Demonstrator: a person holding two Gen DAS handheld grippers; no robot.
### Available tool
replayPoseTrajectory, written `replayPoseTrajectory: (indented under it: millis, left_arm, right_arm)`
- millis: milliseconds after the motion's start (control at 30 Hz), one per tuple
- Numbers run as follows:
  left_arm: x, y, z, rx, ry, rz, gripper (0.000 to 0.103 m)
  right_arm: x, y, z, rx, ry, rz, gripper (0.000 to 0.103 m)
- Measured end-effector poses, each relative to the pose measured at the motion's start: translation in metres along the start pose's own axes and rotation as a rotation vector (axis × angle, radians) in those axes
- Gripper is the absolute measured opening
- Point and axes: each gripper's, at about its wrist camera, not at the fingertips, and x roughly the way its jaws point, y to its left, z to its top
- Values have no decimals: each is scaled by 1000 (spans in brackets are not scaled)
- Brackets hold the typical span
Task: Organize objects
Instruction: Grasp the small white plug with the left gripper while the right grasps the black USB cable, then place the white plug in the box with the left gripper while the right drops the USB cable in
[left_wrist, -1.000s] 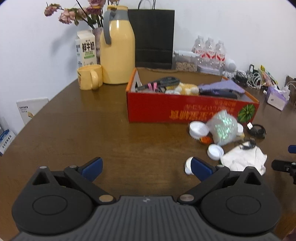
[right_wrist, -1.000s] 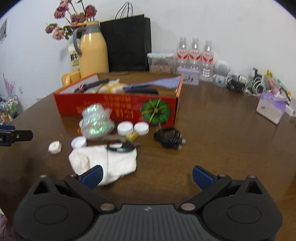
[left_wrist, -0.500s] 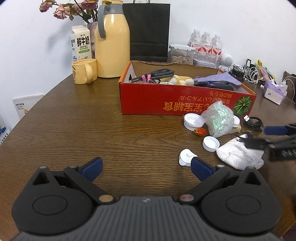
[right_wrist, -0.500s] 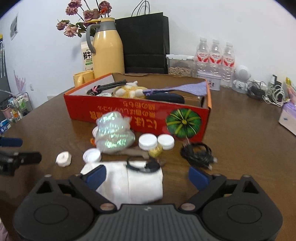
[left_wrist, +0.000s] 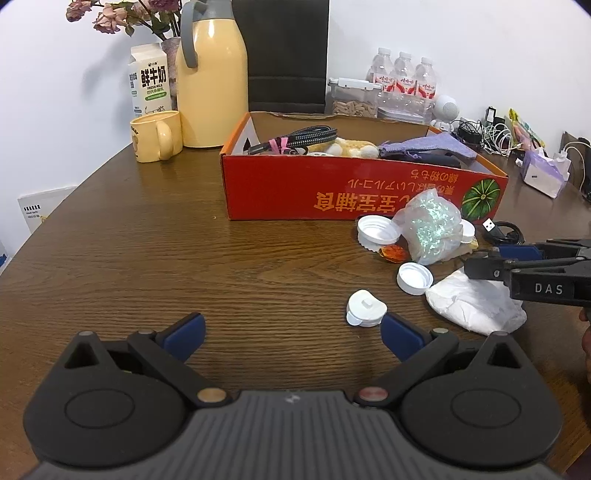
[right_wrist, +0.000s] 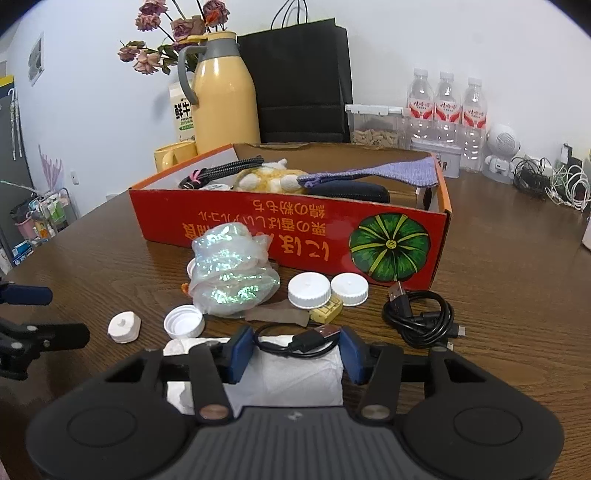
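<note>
On the brown wooden table, in front of a red cardboard box, a small heap of loose things is seen. The right claw is held low and level over a crumpled white cloth, its two blue fingers set either side of a thin black cable lying on that cloth. The fingers are partly drawn in but stand apart; whether the cable is touched cannot be told. In the left wrist view the same claw is seen entering from the right edge, pointed across the cloth.

The left claw is held low near the table's front edge, pointed toward the box, with its fingers wide apart and nothing between them. A small white stopper lies just beside its right finger; contact cannot be judged.

Close by the cloth are found a clear shiny bag, an upturned white cap, two white lids side by side, and a coiled black cord. Inside the box a braided cable, a yellow plush toy and a purple knit piece are seen. Behind the box stand a yellow jug and a yellow mug.
</note>
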Motion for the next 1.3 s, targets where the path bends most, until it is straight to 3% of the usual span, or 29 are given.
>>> replayPoseTrajectory:
  millis: [433, 533, 667, 700, 767, 1067, 1300]
  left_arm:
    - [16, -17, 3, 45, -3, -31, 103]
    - [20, -23, 4, 61, -9, -41, 95]
    - [24, -27, 4, 78, -8, -55, 58]
    - [23, -28, 4, 83, -14, -61, 41]
    - [22, -28, 3, 82, -23, -89, 28]
    - [18, -27, 4, 67, -36, -100, 28]
    - [5, -26, 17, 74, -95, -107, 28]
  right_arm:
    - [-23, -6, -6, 27, -104, -38, 49]
    - [-24, -6, -7, 23, -113, -45, 49]
    - [-25, -4, -7, 18, -116, -46, 49]
    - [-25, -4, -7, 18, -117, -46, 49]
    - [-25, -4, -7, 17, -117, -45, 49]
    - [-26, -3, -7, 15, -127, -48, 49]
    - [-37, -1, -8, 4, -171, -53, 49]
